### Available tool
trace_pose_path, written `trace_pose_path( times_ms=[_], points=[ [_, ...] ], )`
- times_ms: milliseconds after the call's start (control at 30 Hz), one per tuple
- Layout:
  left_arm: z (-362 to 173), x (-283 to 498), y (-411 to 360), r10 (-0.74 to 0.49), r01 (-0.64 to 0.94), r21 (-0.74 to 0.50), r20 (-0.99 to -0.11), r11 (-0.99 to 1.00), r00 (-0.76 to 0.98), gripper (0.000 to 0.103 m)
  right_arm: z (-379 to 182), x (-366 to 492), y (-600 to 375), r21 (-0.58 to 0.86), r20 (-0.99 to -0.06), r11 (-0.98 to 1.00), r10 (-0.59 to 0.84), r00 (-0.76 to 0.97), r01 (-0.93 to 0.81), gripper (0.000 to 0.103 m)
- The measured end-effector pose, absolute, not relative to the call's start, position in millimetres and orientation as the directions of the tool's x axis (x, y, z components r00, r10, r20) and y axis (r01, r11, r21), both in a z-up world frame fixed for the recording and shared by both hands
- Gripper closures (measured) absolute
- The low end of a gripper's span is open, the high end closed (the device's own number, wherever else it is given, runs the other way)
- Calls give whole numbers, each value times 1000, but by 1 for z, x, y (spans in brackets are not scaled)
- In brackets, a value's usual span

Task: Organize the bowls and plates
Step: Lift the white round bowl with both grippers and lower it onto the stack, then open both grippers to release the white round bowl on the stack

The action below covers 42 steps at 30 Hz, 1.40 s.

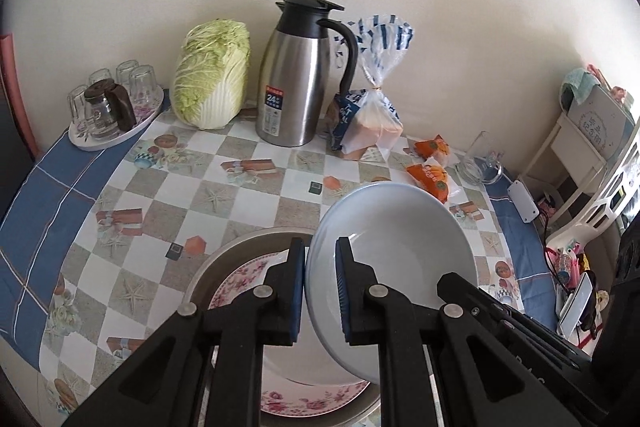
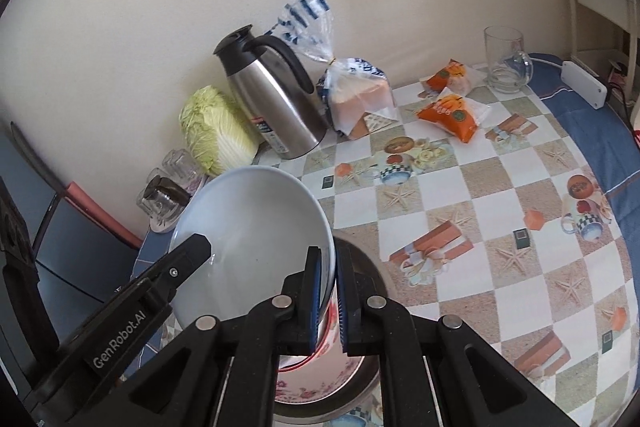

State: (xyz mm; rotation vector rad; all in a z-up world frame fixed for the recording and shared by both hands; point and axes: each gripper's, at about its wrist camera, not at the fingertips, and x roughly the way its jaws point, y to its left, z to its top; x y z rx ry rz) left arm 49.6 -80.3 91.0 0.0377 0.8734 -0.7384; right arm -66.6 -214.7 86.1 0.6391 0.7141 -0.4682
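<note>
Looking along your left gripper (image 1: 320,291), its jaws pinch the near rim of the pale blue ceramic bowl (image 1: 400,235), tilted above the floral plate (image 1: 240,279). Your right gripper (image 2: 328,297) clamps the bowl's (image 2: 248,227) opposite rim.

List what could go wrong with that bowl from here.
1. The pale blue bowl hangs tilted, held only by thin rim pinches from the left gripper and right gripper; uneven pulling could slip it loose.
2. It hangs above the floral plate in the metal basin; a drop could chip both.
3. Carried toward the wall, it could knock the steel thermos jug or glass mug.
</note>
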Motion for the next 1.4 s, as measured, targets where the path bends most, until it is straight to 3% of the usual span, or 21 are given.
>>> trace_pose_path(
  times_ms=[433,1033,1133,1200,1233,1267,1333,1400],
  points=[
    [62,72,-65,-551,554,-309,-759,773,347,90,59,-35,-194,276,-793,756,-169,586,593,95],
    [55,78,-60,-563,536,-347,-766,769,310,89,57,-33,-193,242,-797,767,-192,572,594,92],
    [60,76,-57,-572,539,-353,-756,765,318,84,59,-34,-193,245,-793,768,-193,579,592,92],
    [64,75,-54,-577,537,-355,-749,765,326,69,61,-36,-193,250,-789,768,-191,584,590,92],
    [65,74,-51,-578,535,-356,-745,767,333,53,61,-38,-193,251,-788,767,-192,585,590,90],
    [67,73,-49,-579,532,-356,-741,768,340,42,62,-39,-192,256,-786,767,-189,589,588,85],
    [69,71,-43,-573,526,-350,-739,775,354,38,62,-42,-190,253,-784,769,-192,590,586,58],
    [69,70,-36,-566,520,-342,-740,783,364,33,62,-45,-187,243,-782,774,-200,590,585,51]
  ],
)
